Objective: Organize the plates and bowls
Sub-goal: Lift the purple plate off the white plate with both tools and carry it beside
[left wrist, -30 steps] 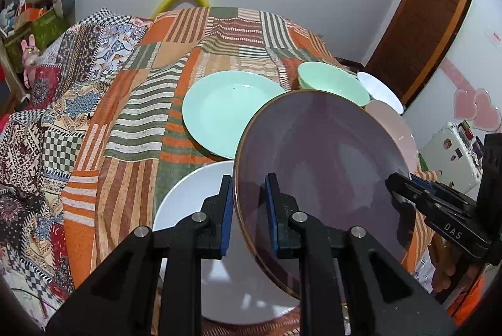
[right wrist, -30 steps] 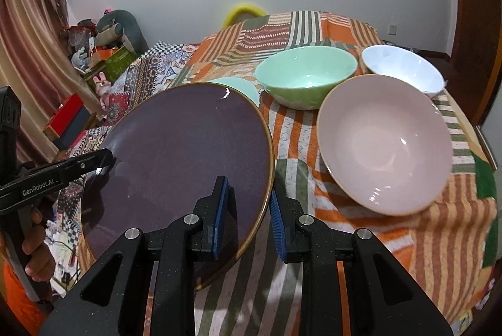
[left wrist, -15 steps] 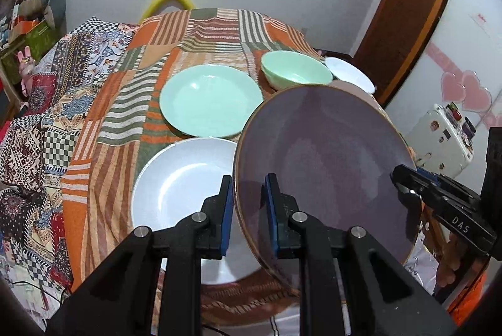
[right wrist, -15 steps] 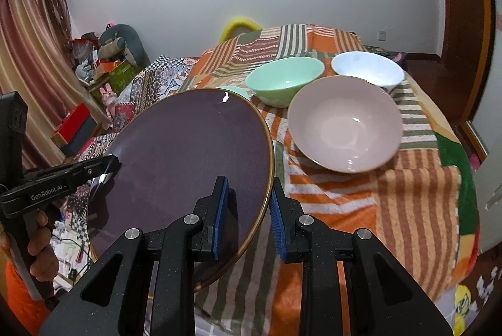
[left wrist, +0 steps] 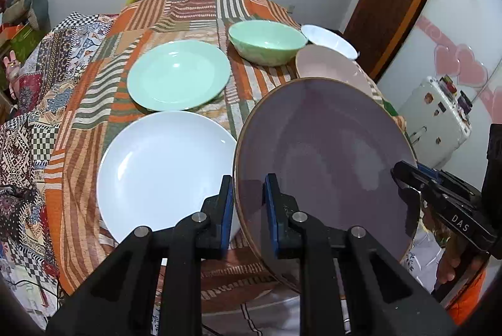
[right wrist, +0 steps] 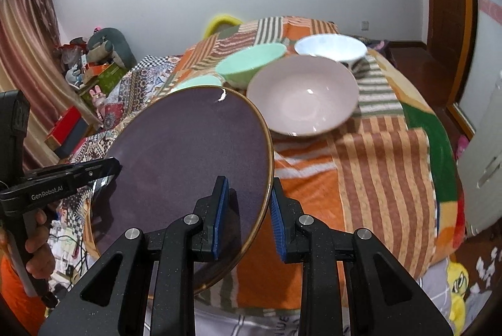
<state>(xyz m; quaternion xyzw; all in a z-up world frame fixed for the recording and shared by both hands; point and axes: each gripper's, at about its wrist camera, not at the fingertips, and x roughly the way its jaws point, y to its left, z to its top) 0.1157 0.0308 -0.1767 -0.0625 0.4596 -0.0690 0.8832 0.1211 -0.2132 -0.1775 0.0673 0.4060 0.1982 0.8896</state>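
Both tongs, left (left wrist: 248, 207) marked "GenRobot.AI", right (right wrist: 246, 208) marked "DAS", clamp the purple plate's (left wrist: 326, 154) opposite rims.

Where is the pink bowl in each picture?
Left wrist view: the pink bowl sits upper right, mostly hidden behind the purple plate that both claws hold.
Right wrist view: the pink bowl is in full view, just above centre, right of the purple plate.
Shared landmark: the green bowl sits right next to it in both.
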